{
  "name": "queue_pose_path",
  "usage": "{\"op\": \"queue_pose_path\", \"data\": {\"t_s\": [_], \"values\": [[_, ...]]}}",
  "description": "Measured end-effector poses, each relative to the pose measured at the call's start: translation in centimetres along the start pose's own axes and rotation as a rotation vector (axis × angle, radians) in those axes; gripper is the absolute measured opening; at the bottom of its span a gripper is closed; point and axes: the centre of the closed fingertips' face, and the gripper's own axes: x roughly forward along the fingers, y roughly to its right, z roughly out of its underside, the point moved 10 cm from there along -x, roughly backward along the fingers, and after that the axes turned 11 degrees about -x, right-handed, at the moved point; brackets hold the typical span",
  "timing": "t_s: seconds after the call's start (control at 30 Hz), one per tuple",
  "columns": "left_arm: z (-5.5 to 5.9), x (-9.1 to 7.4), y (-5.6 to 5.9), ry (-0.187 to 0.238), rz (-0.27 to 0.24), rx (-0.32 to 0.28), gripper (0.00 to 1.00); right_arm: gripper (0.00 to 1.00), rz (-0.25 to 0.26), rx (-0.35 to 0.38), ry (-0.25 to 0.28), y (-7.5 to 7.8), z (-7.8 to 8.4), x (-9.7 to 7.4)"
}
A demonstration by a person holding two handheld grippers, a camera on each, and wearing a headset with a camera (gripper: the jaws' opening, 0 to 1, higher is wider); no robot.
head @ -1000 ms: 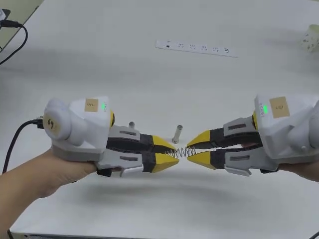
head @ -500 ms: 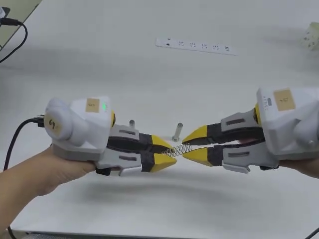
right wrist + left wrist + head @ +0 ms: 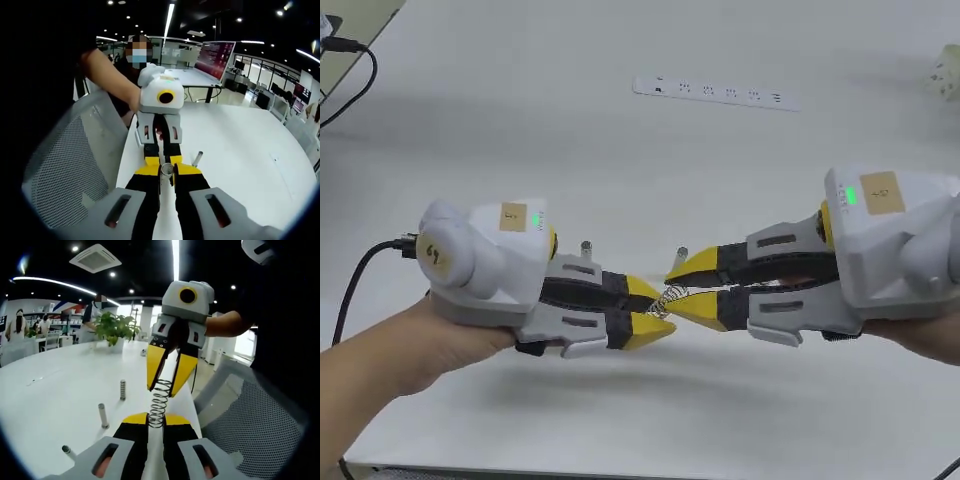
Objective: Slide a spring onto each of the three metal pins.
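My left gripper (image 3: 658,314) is shut on one end of a small steel spring (image 3: 670,296), which it holds level above the white table (image 3: 620,170). My right gripper (image 3: 686,290) faces it tip to tip, its jaws slightly apart and straddling the spring's other end. In the left gripper view the spring (image 3: 160,402) rises from my left gripper (image 3: 155,420) into the right gripper (image 3: 165,389). The spring's open end (image 3: 166,170) sits between the right gripper's tips (image 3: 167,172). Two bare pins (image 3: 103,415) (image 3: 66,450) stand beside a pin wearing a spring (image 3: 122,389). Two pins (image 3: 586,247) (image 3: 681,253) show behind the jaws.
A white power strip (image 3: 716,94) lies at the far side of the table. A black cable (image 3: 350,285) trails from the left gripper, and another cable (image 3: 355,75) lies at the far left. A mesh chair (image 3: 70,160) stands beside the table's near edge.
My right gripper has moved left toward the left one, so its jaws now reach over the spring's free end. The left gripper has held nearly still.
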Motion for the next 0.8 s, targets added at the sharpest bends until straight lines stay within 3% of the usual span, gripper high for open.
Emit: {"op": "queue_pose_path", "data": {"t_s": [0.37,0.8], "values": [[-0.22,0.08,0.11,0.002,0.002,0.000,0.02,0.08,0.025,0.005,0.062,0.00,-0.27,0.63],[-0.52,-0.14,0.18,0.007,-0.007,-0.011,0.02,0.07,0.044,-0.010,0.084,0.20,-0.29,0.13]]}}
